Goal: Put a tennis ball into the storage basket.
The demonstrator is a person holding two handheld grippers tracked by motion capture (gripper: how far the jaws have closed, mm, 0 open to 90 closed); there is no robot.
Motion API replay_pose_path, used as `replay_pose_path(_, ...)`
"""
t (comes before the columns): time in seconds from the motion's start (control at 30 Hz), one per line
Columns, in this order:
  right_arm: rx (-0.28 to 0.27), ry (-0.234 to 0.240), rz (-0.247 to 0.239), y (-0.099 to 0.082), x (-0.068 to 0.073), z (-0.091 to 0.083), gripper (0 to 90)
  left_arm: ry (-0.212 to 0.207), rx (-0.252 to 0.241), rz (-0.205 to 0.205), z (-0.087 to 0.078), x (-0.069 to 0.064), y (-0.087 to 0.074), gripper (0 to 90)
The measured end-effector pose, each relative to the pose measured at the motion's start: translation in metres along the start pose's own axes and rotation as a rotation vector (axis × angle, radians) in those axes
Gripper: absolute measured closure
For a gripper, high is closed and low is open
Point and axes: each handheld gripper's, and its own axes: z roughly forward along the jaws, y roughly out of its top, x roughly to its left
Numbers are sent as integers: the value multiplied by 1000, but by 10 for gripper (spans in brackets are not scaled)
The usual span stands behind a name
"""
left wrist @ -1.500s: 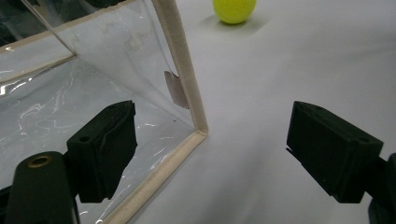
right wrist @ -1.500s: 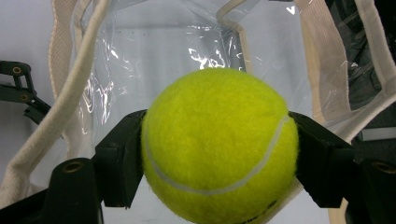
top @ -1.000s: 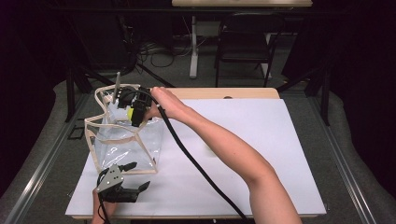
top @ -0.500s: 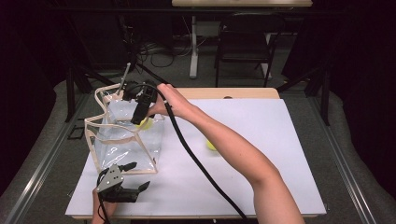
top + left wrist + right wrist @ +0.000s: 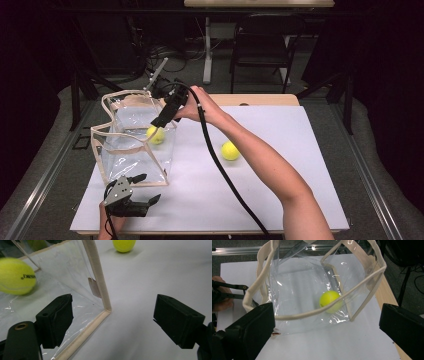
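Note:
A clear plastic bag [image 5: 131,145] with beige trim stands open on the white table [image 5: 280,200]. One yellow tennis ball [image 5: 156,135] lies inside it, seen from above through the bag's mouth [image 5: 330,301] and through the wall [image 5: 16,276]. A second tennis ball [image 5: 230,150] rests on the table to the bag's right [image 5: 124,245]. My right gripper [image 5: 160,121] hangs above the bag's far right corner; its jaws have just been opening and stand wide [image 5: 327,335] with nothing between them. My left gripper [image 5: 146,188] is open at the bag's near corner, the trim [image 5: 100,290] between its jaws untouched.
The table's wooden far edge [image 5: 260,99] shows beyond the white sheet. A black cable [image 5: 225,175] trails from my right gripper across the table toward the front. Chairs and table legs stand on the dark floor behind. The bag's handles [image 5: 262,255] arch above its mouth.
My right gripper has risen out of the bag's mouth and shifted right, jaws now apart. The ball it carried now lies in the bag. My left gripper kept still.

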Motion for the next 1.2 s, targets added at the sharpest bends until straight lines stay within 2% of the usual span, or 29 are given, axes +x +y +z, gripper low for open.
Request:
replay_pose_path(0.2, 2, -10, 17, -16, -7, -7, 0, 0, 2, 0, 0, 0, 0, 158)
replay_pose_path(0.6, 25, -29, 32, -47, -7, -10, 0, -4, -3, -4, 1, 0, -2, 158)
replay_pose_path(1.2, 60, -22, 61, -93, 0, 8, 0, -8, -3, -3, 2, 0, -2, 158)
